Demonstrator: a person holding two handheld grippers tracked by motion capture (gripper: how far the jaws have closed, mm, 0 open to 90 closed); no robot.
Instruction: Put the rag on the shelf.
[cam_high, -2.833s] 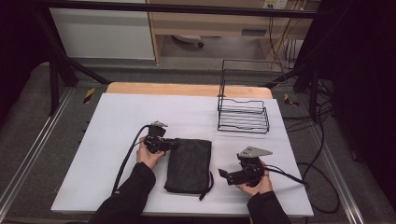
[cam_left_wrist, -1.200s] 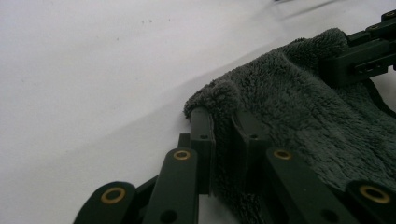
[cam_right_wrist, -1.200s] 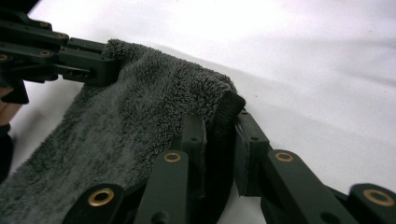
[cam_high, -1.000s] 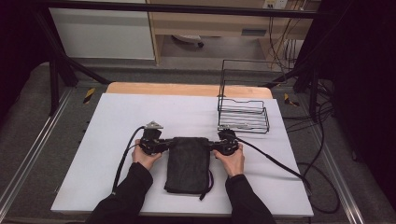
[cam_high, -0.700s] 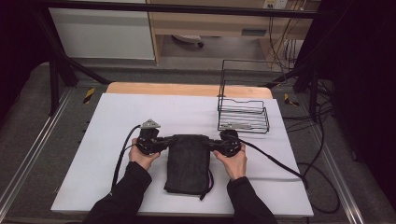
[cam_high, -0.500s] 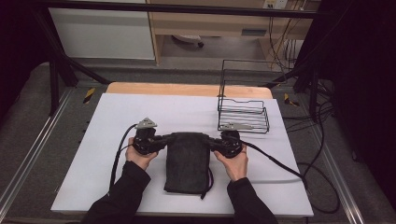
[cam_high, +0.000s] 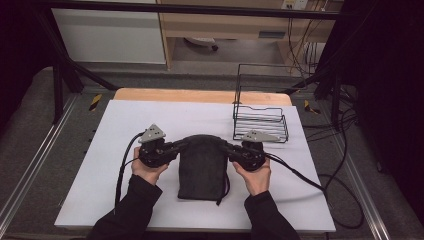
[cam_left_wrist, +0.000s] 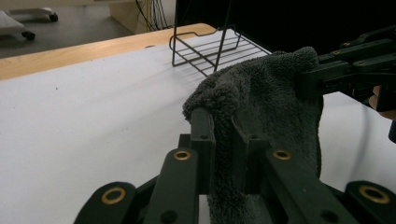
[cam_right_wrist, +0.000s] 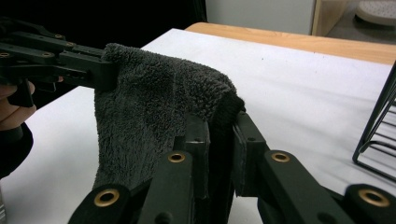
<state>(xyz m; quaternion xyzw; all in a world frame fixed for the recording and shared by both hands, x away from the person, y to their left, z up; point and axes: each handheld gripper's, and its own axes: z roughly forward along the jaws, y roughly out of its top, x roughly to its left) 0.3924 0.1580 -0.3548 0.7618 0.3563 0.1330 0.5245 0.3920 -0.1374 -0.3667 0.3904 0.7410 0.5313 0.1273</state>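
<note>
A: What's in the wire rack (cam_high: 260, 120), upper right of the white table (cam_high: 100, 150)?

B: I see nothing in it. The dark grey towel (cam_high: 202, 165) hangs at centre, its far edge raised.

A: And the grippers?

B: The left gripper (cam_left_wrist: 223, 140) pinches one top corner, the right gripper (cam_right_wrist: 219, 135) the other. The close views show pile squeezed between the jaws; the high view shows the lower end lying on the table.

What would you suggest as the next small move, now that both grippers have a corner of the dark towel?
Probably lift a little higher: the left gripper and right gripper are each shut on a far corner of the towel, whose near end seems to lie on the white table. Raising both evenly should free it.
</note>
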